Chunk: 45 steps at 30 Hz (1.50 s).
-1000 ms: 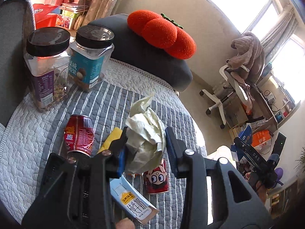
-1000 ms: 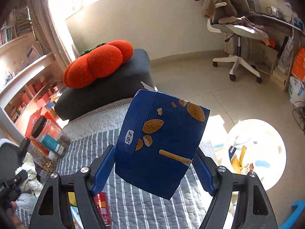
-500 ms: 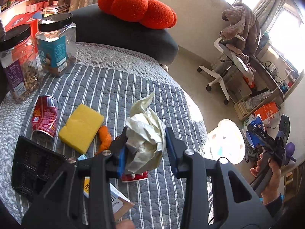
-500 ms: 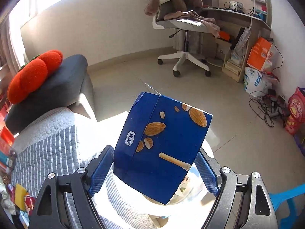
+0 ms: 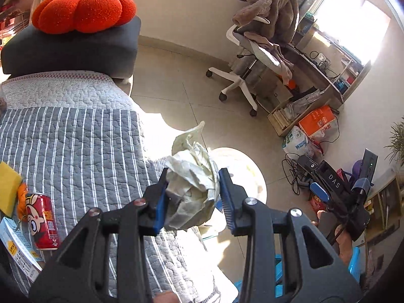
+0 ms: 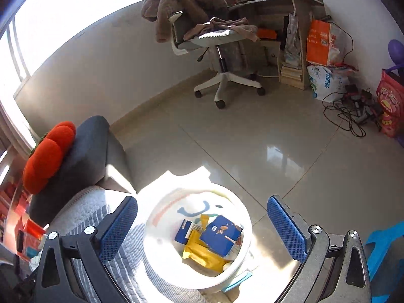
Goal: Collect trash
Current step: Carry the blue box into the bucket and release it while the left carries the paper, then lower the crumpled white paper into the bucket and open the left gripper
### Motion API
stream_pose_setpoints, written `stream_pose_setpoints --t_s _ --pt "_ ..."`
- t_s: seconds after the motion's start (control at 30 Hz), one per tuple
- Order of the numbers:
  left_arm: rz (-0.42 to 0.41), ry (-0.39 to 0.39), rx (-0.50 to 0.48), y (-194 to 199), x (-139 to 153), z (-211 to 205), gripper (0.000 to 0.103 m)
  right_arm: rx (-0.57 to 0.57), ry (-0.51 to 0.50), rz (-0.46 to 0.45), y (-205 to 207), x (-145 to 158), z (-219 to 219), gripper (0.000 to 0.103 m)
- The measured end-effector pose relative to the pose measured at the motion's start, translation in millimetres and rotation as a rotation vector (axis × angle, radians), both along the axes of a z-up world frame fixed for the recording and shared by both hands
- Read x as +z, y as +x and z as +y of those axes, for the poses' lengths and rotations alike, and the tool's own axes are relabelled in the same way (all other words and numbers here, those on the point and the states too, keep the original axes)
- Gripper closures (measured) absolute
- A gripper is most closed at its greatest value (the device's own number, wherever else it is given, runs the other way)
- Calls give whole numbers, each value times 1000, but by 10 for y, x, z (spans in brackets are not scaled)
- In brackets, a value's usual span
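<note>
Left gripper (image 5: 193, 192) clamped on a crumpled wad of pale paper (image 5: 192, 189), both blue pads pressed into its sides, wad held in the air just past the edge of the striped grey quilt (image 5: 75, 136) and in front of the white bin (image 5: 250, 176), whose sunlit rim shows behind the paper. Right gripper (image 6: 202, 227) spread wide and opening, nothing between the blue pads (image 6: 118, 227), poised directly above the white bin (image 6: 161, 257). Inside that bin: a blue carton printed with almonds (image 6: 219, 234), lying tilted on top of a yellow wrapper (image 6: 202, 252), with a second blue-and-white pack (image 6: 184, 232) beside it toward the quilt. Bin standing on the tiled floor (image 6: 252, 139), right against the quilted edge. On the quilt, well away from the bin: a red drink can (image 5: 44, 219) lying on its side, a yellow sponge-like block (image 5: 7, 189) just beyond it, a small orange object between the two, too hidden to identify, and a pale printed packet (image 5: 17, 247) at the near edge. Farther from the bin, past the quilt: a dark cushion (image 5: 73, 50) topped by an orange pumpkin-shaped pillow (image 5: 83, 10). Across the floor from the bin: a white office chair (image 6: 219, 45) draped with brown clothing. In the left wrist view, the right gripper (image 5: 335, 197) held in a hand beyond the bin.
</note>
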<state>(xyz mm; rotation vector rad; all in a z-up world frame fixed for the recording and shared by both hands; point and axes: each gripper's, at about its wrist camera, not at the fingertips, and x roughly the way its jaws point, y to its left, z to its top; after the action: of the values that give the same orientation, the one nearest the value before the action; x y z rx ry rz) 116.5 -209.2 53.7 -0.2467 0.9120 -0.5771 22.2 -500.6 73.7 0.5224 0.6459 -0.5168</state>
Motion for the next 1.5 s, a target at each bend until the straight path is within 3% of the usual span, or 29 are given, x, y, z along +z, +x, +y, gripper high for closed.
stream_pose_setpoints --t_s 0.23,0.53,0.7,0.77,0.87,1.13,1.37,1.5 --pt "-3 39 -113 40 0 -688 64 -142 25 -36 -358 112 -434 0" --pt "39 81 -184 109 -193 -1305 62 -222 58 -55 -587 150 -719 0" --pt "57 108 -229 130 -259 -1471 47 -248 57 -62 -648 175 -752 0" --pt "68 101 -226 124 -254 -1435 32 -252 54 -64 -661 185 -748 0" --pt "72 92 -217 108 -233 -1328 22 -253 54 -64 -657 179 -746 0" --pt "92 115 -170 102 -271 -925 21 -204 40 -47 -521 206 -565 0" --pt "150 74 -109 83 -331 -419 21 -84 -6 -13 -245 209 -157 0" --pt "149 87 -54 64 -355 -80 20 -1 -44 9 -51 198 182 0"
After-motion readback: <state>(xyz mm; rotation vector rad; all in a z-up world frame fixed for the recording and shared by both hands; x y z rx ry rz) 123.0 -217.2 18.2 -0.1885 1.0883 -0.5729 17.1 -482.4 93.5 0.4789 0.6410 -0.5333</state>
